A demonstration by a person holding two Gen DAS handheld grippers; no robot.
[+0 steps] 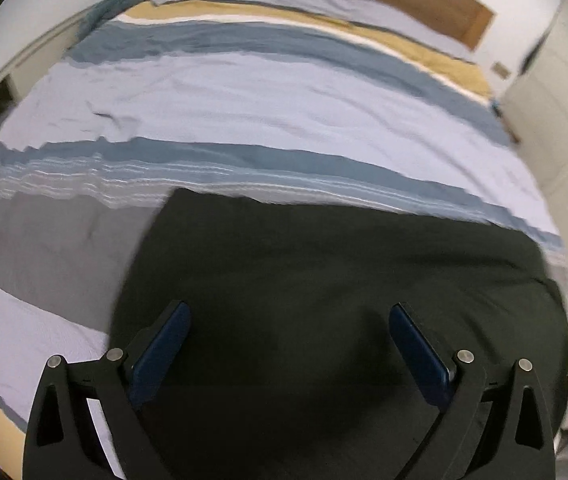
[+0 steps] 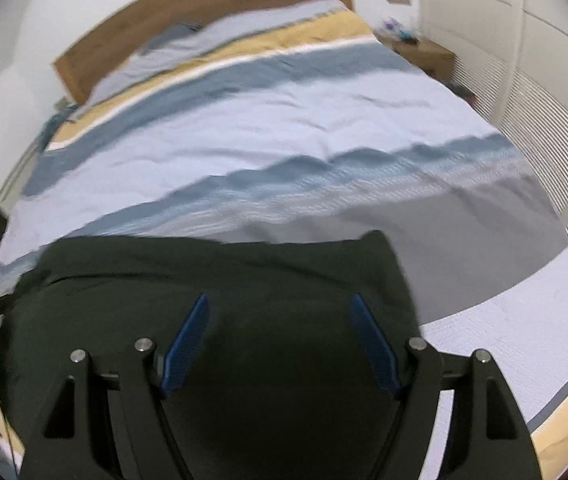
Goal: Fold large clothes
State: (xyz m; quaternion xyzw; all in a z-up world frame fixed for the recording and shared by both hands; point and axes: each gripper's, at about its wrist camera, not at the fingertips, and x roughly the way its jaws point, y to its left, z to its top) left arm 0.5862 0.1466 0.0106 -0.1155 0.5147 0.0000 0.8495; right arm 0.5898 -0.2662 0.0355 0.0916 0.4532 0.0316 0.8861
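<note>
Dark garment (image 1: 324, 280) lies flat on striped bedspread (image 1: 243, 100), near foot of bed. Left gripper (image 1: 290, 344) spread wide above it, empty. Right gripper (image 2: 279, 332) likewise spread, empty. Judged between folds; next: pinch an edge, carry across.

A bed (image 1: 267, 92) with a striped cover carries a dark, apparently folded garment (image 1: 324, 280).
</note>
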